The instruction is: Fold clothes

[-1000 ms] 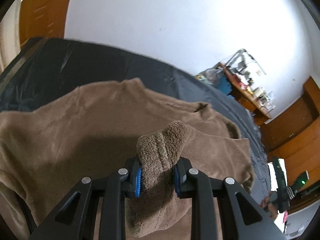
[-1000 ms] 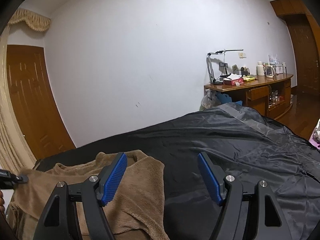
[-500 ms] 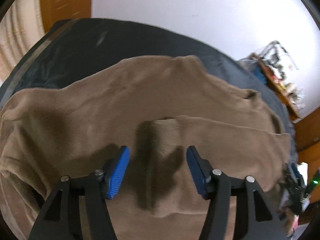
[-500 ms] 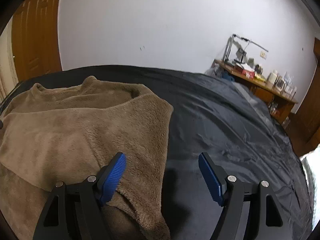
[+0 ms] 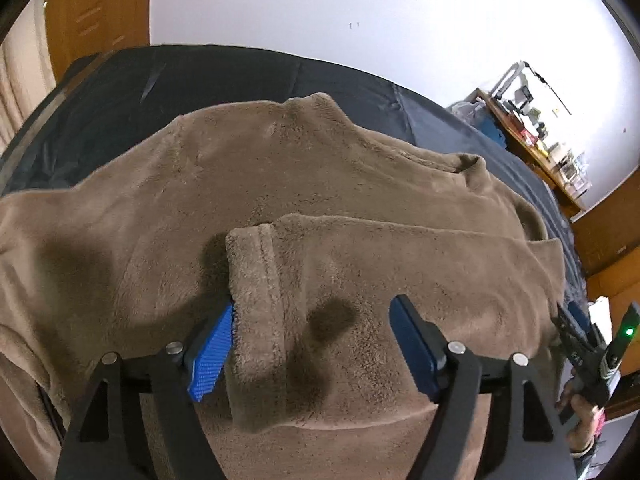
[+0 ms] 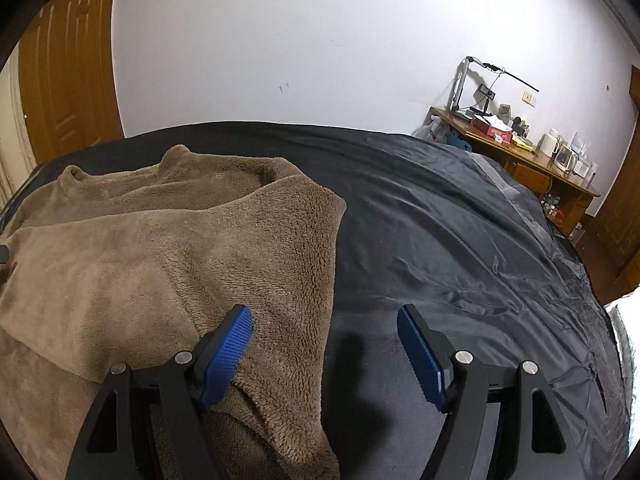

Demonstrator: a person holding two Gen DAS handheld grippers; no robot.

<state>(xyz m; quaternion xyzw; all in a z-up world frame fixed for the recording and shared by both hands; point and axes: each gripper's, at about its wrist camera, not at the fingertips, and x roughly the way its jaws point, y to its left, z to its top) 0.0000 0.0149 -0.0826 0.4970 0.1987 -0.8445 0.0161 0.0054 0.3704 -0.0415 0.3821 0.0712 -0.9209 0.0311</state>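
We've got a bed covered with a dark sheet (image 6: 460, 240), white wall behind, a wooden door (image 6: 68, 80) at the far left and a cluttered wooden desk (image 6: 532, 152) with a lamp arm along the right wall. The brown fleece top (image 5: 280, 200) lies flat on the left part of the sheet, one sleeve (image 5: 360, 264) folded across the body with its cuff (image 5: 252, 268) lying flat. Our left gripper (image 5: 310, 344) is released, jaws spread wide just above the folded sleeve, left pad beside the cuff edge. Our right gripper (image 6: 325, 354) is also spread, gripping nothing, straddling the garment's right edge: left pad over fleece, right pad over bare sheet. Only the left view shows the cuff, plus the other gripper and the hand (image 5: 580, 420) holding it at the frame edge, blurry there. Only the right view shows the bare expanse of sheet and the desk clearly
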